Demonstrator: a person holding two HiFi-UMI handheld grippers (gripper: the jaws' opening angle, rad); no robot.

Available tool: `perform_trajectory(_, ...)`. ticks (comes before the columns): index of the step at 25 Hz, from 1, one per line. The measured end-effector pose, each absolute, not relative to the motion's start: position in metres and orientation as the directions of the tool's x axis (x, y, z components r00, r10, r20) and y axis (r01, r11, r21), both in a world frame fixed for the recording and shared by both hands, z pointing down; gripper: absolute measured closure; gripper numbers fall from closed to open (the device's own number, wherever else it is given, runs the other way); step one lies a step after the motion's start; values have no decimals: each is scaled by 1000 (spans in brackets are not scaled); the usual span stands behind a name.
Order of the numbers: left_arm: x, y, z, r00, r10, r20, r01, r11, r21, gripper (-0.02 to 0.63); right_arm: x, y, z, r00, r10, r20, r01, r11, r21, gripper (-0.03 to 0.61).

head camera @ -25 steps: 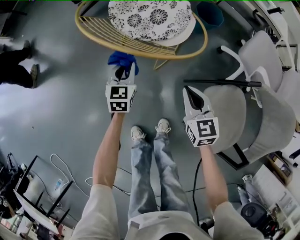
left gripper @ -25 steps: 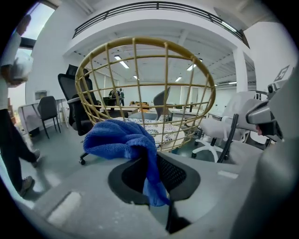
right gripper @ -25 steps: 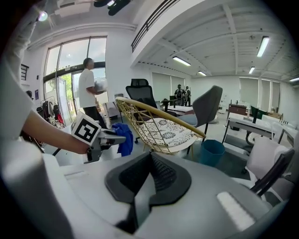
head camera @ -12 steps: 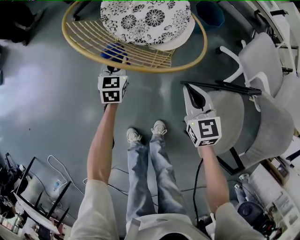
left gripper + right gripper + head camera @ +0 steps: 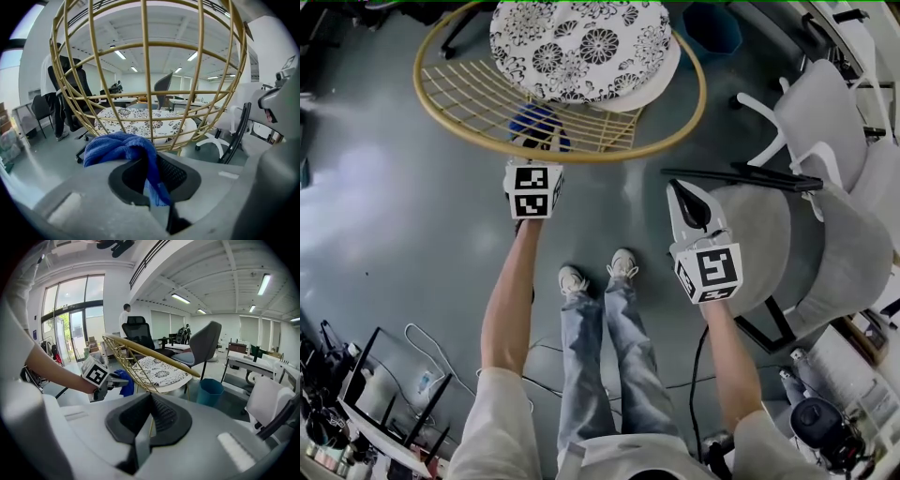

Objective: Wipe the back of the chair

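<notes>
A chair with a round gold wire back (image 5: 553,112) and a black-and-white patterned cushion (image 5: 581,42) stands ahead of me. My left gripper (image 5: 536,142) is shut on a blue cloth (image 5: 536,122), which sits against the wire rungs just under the gold rim. In the left gripper view the blue cloth (image 5: 119,147) bunches over the shut left gripper (image 5: 157,187), with the wire back (image 5: 145,70) close in front. My right gripper (image 5: 679,186) is shut on nothing, apart from the chair at its right. The right gripper view shows the right gripper (image 5: 150,423) and the gold rim (image 5: 150,357) beyond.
Grey office chairs (image 5: 825,187) stand close at the right, one seat under my right gripper. A teal bin (image 5: 717,23) sits behind the gold chair. Cables and monitor stands (image 5: 384,412) lie at the lower left. A person (image 5: 54,93) stands by a dark chair further off.
My left gripper has moved forward with the blue cloth, from short of the gold rim to against the wire back. The right gripper has hardly moved.
</notes>
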State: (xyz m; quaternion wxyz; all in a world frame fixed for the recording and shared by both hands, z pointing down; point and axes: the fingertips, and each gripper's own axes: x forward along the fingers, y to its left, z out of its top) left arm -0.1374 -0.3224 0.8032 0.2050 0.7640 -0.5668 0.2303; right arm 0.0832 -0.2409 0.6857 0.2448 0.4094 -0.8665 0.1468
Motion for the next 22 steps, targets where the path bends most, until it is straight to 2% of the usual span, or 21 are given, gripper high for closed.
perform_trajectory(11, -98, -313, 798, 294, -761, 579, -949, -302, 86, 561, 98, -233, 676, -531, -658, 534, -795, 604, -45, 578)
perform_trajectory(16, -66, -306, 794, 328, -752, 572, -931, -360, 61, 561, 110, -227, 673, -517, -671, 531, -807, 589, -42, 578)
perform_trajectory(22, -32, -300, 787, 361, -746, 560, -927, -350, 131, 563, 128, -218, 668, -500, -685, 530, -821, 570, -38, 578)
